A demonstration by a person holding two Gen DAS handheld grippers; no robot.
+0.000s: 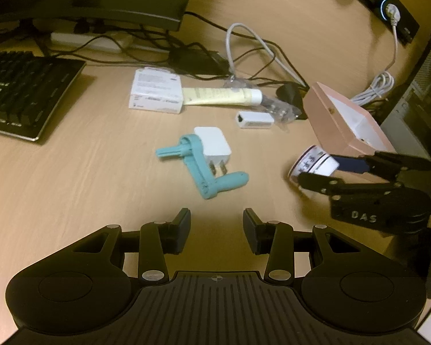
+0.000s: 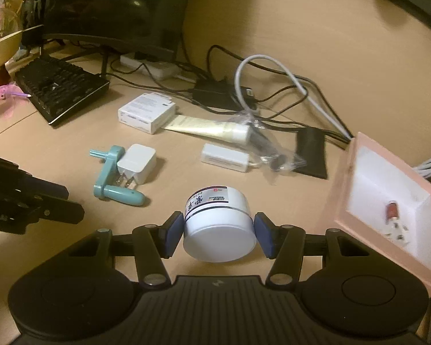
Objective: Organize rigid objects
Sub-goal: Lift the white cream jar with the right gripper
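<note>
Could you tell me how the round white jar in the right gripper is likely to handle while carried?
The white jar looks rigid, so the fingers shouldn't deform it. Its smooth curved wall may slip or rotate. Set on its side, it would probably roll.

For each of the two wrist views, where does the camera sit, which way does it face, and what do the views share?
Left wrist: sits behind the open left gripper, facing across the desk at the teal crank handle and white charger; the right gripper shows at right.
Right wrist: sits behind the right gripper, shut on the white jar, beside the pink box; the left gripper shows at left edge.
Shared: handle, charger, jar, box, keyboard.
</note>
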